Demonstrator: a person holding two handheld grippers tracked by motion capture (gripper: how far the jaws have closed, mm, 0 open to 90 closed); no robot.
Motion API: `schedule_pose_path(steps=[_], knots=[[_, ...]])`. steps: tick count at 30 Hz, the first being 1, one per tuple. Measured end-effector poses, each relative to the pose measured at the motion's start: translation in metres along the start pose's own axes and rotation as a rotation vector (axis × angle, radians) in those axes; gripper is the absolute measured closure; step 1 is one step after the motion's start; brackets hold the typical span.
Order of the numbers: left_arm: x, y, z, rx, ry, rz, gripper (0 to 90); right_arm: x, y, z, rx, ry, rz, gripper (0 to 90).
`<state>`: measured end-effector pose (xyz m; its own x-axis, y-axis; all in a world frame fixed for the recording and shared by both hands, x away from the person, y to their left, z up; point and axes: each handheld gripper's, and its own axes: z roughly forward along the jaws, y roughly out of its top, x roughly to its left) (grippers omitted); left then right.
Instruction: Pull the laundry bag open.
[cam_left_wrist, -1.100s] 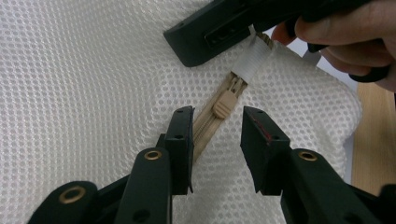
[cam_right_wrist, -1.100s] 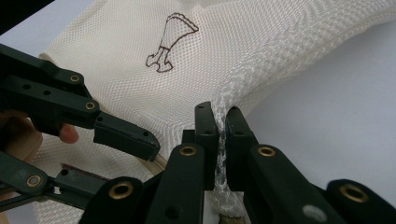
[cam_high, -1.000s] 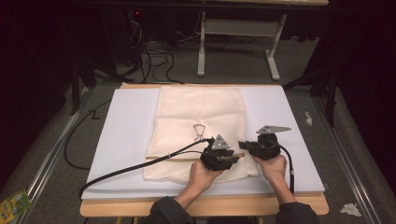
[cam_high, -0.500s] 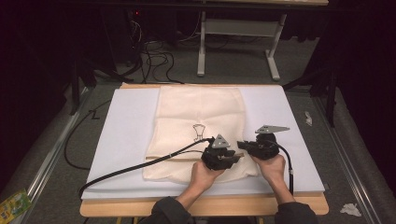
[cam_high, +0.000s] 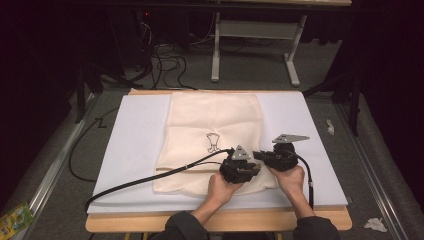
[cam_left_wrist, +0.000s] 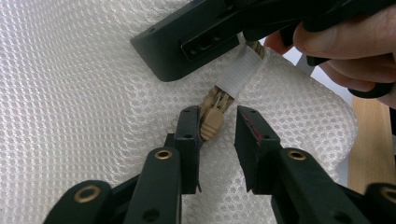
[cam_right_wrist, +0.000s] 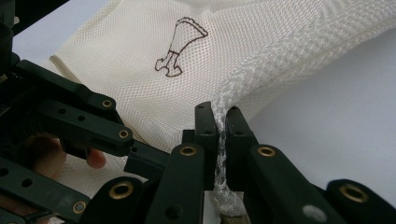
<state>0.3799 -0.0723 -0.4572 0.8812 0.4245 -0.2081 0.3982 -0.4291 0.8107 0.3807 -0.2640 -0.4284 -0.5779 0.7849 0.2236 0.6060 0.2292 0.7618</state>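
Right claw clamps the mesh laundry bag's near right edge; left claw, jaws apart and just closing, straddles its zipper pull.

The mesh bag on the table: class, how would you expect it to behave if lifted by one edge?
The mesh bag is probably floppy: its edge bunches into a thin fold where the right gripper pinches it. It looks light, being open netting lying flat on the table. Its zipper pull, between the left gripper's jaws, would likely dangle.
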Motion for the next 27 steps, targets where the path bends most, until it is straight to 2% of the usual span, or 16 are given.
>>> schedule_pose_path(steps=[9, 12, 27], knots=[[-0.0011, -0.0017, -0.0009, -0.006, -0.016, 0.005, 75.6, -0.0012, -0.0019, 0.0006, 0.000, 0.003, 0.005, 88.2], [-0.0021, -0.0017, -0.0015, -0.010, -0.036, 0.003, 78.3, -0.0017, -0.0024, 0.0010, -0.001, 0.006, 0.010, 88.2], [-0.0006, -0.0024, 0.0017, -0.005, -0.019, -0.015, 86.6, -0.0027, -0.0033, 0.0005, -0.002, 0.008, 0.010, 88.2]])
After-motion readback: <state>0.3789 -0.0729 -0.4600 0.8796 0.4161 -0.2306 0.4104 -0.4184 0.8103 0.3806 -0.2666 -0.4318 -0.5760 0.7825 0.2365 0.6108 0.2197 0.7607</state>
